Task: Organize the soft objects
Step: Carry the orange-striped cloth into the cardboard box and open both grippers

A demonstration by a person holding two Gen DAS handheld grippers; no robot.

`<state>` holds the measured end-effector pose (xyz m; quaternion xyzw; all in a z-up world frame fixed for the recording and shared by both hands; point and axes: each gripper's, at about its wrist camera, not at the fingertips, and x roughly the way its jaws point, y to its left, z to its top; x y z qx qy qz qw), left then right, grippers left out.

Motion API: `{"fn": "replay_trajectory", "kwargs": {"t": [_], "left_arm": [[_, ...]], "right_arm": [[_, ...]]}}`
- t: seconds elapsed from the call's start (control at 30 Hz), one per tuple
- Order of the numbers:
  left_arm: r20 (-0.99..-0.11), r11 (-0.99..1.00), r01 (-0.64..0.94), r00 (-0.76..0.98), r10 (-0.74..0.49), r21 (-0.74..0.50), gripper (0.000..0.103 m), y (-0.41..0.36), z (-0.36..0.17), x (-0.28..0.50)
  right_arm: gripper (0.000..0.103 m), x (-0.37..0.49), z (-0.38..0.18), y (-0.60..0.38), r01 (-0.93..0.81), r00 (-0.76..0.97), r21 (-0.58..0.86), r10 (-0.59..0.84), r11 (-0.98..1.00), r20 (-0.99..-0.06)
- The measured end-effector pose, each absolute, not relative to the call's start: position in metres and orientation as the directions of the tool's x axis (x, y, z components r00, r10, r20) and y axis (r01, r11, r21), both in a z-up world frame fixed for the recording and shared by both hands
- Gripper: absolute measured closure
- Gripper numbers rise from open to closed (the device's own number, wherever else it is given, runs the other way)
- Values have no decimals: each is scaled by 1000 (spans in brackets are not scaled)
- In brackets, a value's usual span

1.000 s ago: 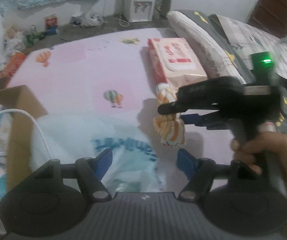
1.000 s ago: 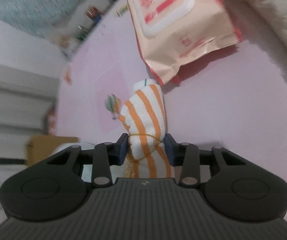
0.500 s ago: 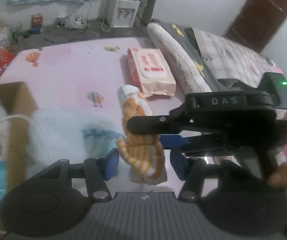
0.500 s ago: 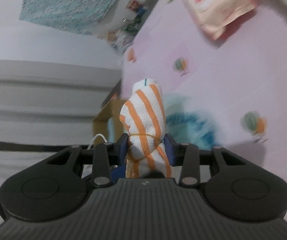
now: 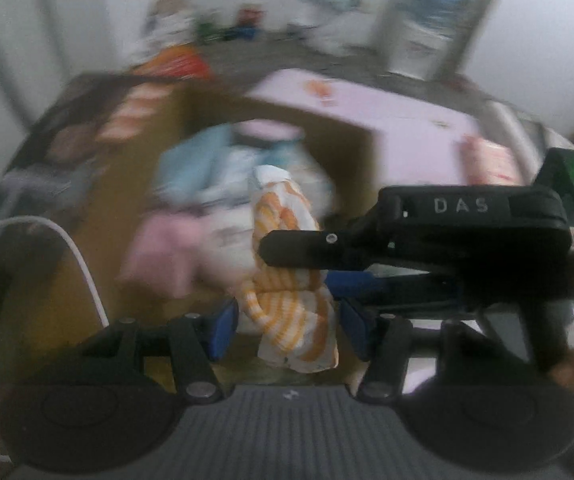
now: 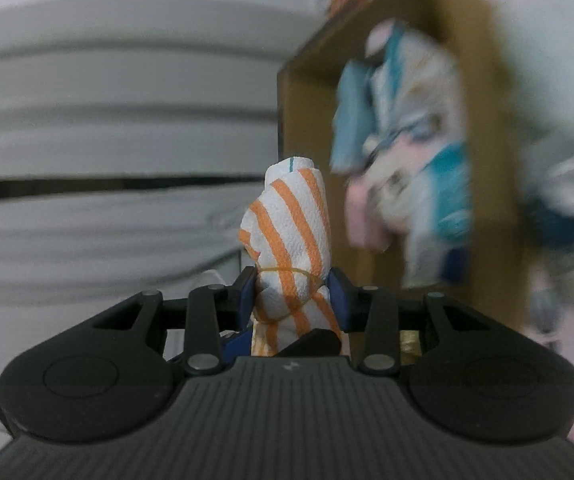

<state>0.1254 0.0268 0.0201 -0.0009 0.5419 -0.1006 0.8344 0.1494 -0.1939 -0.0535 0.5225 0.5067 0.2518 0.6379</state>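
Note:
My right gripper (image 6: 291, 292) is shut on a rolled white towel with orange stripes (image 6: 291, 236), bound by a rubber band. In the left wrist view the same towel (image 5: 287, 264) hangs from the right gripper (image 5: 287, 268), which reaches in from the right. My left gripper (image 5: 287, 326) is open, its blue pads on either side of the towel's lower end without clamping it. Behind the towel is a cardboard box (image 5: 339, 140) holding blue, white and pink soft items (image 5: 223, 184). The box (image 6: 483, 40) also shows in the right wrist view.
The pink bed sheet (image 5: 399, 112) lies behind the box, with a pink wipes pack (image 5: 491, 160) at the right. A white cable (image 5: 83, 264) curves at the left. A water dispenser (image 5: 427, 24) and floor clutter stand at the back. Both views are blurred.
Both grippers have swung left from the bed to over the cardboard box. The right gripper still holds the striped towel, which now hangs between the left gripper's open fingers.

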Motion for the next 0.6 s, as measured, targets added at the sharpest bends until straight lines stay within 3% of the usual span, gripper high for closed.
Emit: {"fn": "replay_trajectory", "kwargs": {"t": [0.3,0.6], "left_arm": [[-915,997,33,400,48,67,46,135,-2,120],[-927,999,-19,371,51,47,45,173,-24,117]], "right_arm": [[65,176,-112,-52,290,250,850,822,441,-512],[58,185,-154,-4,344,188,761,754,550,-629]]}}
